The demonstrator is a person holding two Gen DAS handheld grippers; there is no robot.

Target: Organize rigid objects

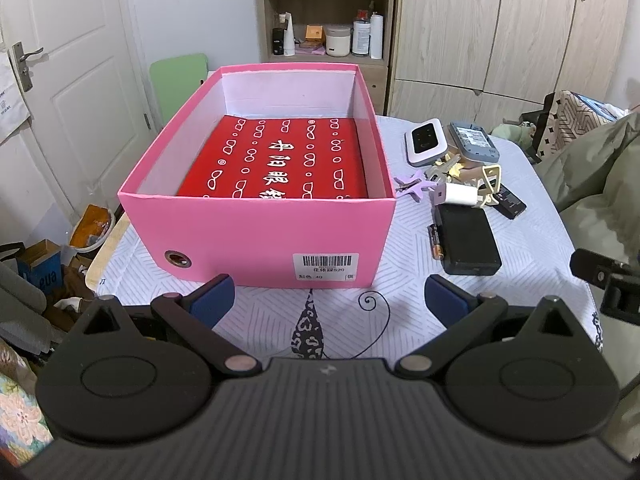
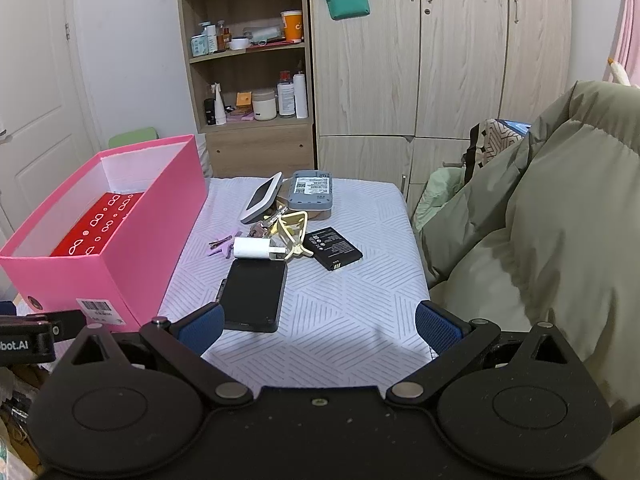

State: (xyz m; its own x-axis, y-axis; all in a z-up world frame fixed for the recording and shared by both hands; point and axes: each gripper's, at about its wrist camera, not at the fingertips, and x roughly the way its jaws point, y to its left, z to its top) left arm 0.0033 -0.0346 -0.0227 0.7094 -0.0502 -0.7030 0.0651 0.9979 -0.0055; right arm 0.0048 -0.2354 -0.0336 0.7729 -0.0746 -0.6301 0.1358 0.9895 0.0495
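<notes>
A pink cardboard box (image 1: 256, 236) (image 2: 132, 236) stands on the white patterned tablecloth, with a red case (image 1: 276, 160) lying inside it. To its right lies a heap of small items: a black power bank (image 1: 468, 238) (image 2: 254, 294), a white charger plug (image 1: 456, 193) (image 2: 252, 249), a flat black battery (image 2: 333, 248), a white router (image 1: 425, 141) (image 2: 263, 197), a grey router (image 1: 473, 141) (image 2: 311, 191), purple clips (image 1: 412, 184) and an AA battery (image 1: 436, 242). My left gripper (image 1: 328, 302) hangs open in front of the box. My right gripper (image 2: 318, 326) is open near the power bank.
A wooden shelf unit (image 2: 248, 80) with bottles and jars and a wardrobe (image 2: 440, 60) stand behind the table. An olive padded coat (image 2: 540, 220) bulges at the table's right edge. A white door (image 1: 60, 80) and floor clutter (image 1: 52, 256) lie to the left.
</notes>
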